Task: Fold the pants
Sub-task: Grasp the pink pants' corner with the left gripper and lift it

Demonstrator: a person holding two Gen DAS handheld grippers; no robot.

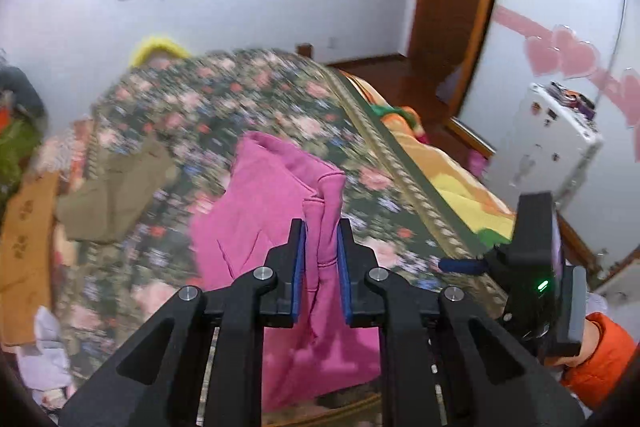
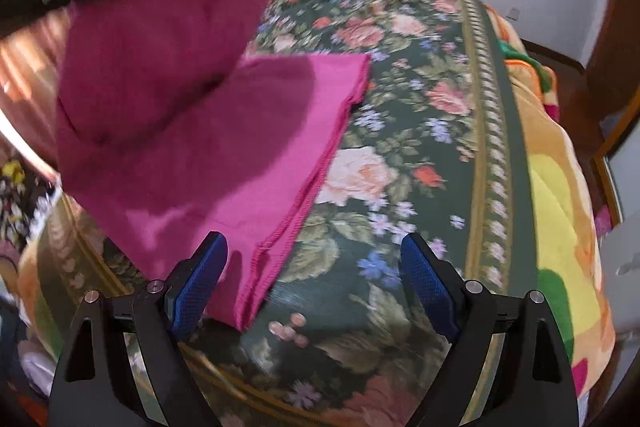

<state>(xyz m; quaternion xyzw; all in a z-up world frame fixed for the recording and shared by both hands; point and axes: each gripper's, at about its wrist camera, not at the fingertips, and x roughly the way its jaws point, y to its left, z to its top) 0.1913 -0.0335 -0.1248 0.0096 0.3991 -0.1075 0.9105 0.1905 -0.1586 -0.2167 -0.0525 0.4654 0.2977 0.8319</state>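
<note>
Left wrist view: left tongs nearest, blue pads clenched on a gathered edge of the pink pants. Cloth hangs lifted from that pinch; the rest trails onto the floral bedspread. Olive garment lies apart at left. Right tongs' body at right edge, orange sleeve behind it.

Right wrist view: right tongs released, jaws wide, nothing between the pads; left pad just over the pants' near hem. Pants lie partly flat on the bed, a raised flap carried above them at far left.

Judgement: fold in progress, one end being carried over. Next move calls for laying the flap down edge to edge, right tongs steadying the near hem.
</note>
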